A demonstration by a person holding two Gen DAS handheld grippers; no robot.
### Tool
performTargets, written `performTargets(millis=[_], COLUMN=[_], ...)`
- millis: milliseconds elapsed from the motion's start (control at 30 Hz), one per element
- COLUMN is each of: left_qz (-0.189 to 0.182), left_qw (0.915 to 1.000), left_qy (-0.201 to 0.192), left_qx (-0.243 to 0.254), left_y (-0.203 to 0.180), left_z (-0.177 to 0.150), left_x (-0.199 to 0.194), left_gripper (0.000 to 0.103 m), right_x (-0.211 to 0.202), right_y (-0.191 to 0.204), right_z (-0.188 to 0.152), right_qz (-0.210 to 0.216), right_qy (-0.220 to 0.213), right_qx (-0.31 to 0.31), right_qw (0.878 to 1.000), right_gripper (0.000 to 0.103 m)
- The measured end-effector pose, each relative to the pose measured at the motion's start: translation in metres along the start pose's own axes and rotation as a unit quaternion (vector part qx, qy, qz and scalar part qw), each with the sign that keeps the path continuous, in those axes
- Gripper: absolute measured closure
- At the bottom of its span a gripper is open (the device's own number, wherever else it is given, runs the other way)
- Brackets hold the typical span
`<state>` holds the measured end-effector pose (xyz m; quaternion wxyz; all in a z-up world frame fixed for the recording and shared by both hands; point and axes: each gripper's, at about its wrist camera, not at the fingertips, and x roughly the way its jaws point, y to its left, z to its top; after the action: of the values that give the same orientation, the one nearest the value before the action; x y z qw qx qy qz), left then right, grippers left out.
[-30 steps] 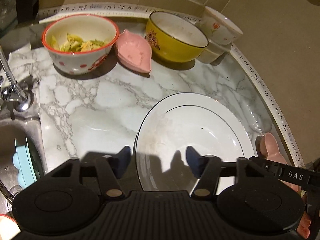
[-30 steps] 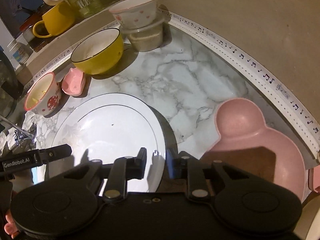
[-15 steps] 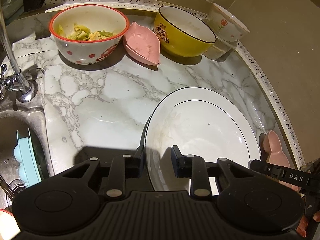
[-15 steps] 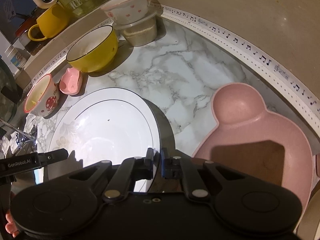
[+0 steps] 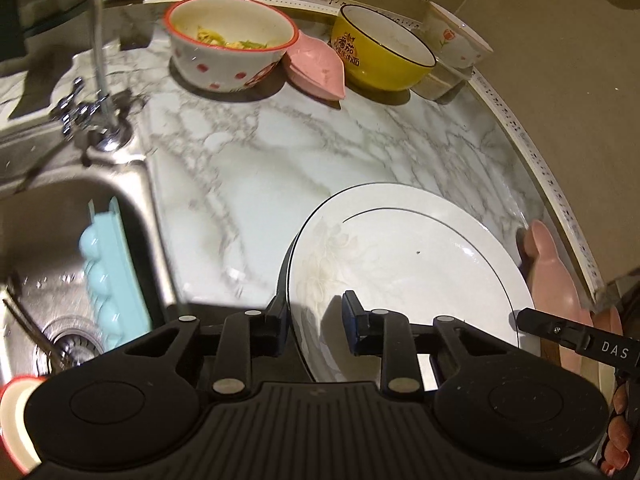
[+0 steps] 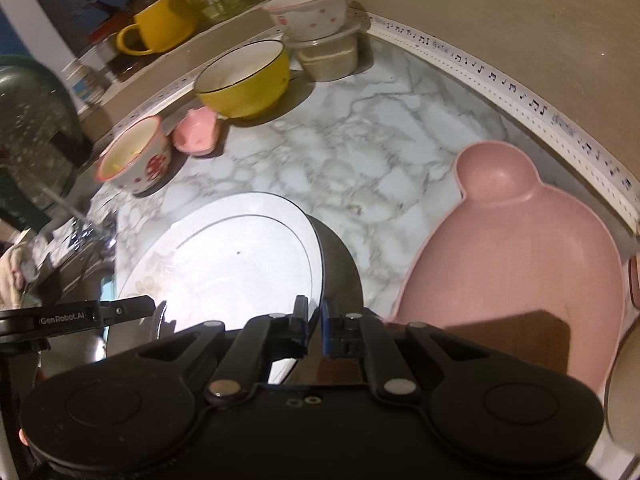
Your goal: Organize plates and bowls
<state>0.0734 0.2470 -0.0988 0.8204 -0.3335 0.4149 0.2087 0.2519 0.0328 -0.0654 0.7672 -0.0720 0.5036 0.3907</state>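
Note:
A large white plate [image 5: 404,276] with a thin dark ring is lifted off the marble counter and tilted. It also shows in the right wrist view [image 6: 224,264]. My left gripper [image 5: 314,320] is shut on its left rim, one finger under and one on top. My right gripper [image 6: 314,326] is shut on its right rim. At the back stand a red-dotted bowl [image 5: 232,52] with food scraps, a small pink dish [image 5: 316,66], a yellow bowl [image 5: 384,60] and a flowered bowl [image 5: 456,42] on a plastic tub.
A steel sink [image 5: 52,264] with a light blue tray [image 5: 108,276] and a tap [image 5: 100,80] lies left. A large pink bear-shaped dish [image 6: 520,264] sits right of the plate. A yellow mug [image 6: 160,26] stands on the back ledge.
Both grippers closed on the plate's opposite rims. The plate has risen off the counter and shifted left toward the sink, which now fills more of the left view.

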Motion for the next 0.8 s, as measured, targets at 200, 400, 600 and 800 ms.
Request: performTargets(millis=[200,400,600,800], left_qz=[-0.014,-0.024,-0.029,-0.036], left_qw=[0.9998,0.9993,0.9988,0.9986], left_qy=[0.002,-0.007,-0.004,0.000], left_qx=[0.016,0.026,0.039,0.038], left_y=[0.004,0.003,-0.001,-0.003], left_z=[-0.024,-0.054,-0.082,-0.102], left_x=[-0.026,-0.053,-0.063,-0.068], left_gripper=[0.077,0.077,0.077,0.077], right_x=[-0.021,-0.044,-0.060,-0.069], right_y=[0.004,0.005,-0.001,-0.008], right_z=[-0.029,-0.061,-0.093,-0.119], right_qz=[0.011,0.021,0.021,0.017], right_qy=[-0.001,-0.002,-0.001,0.003], right_qx=[-0.002,0.013,0.033,0.053], right_qw=[1.000,1.000,0.999,0.998], right_gripper=[0.097,0.097,0.097,0.097])
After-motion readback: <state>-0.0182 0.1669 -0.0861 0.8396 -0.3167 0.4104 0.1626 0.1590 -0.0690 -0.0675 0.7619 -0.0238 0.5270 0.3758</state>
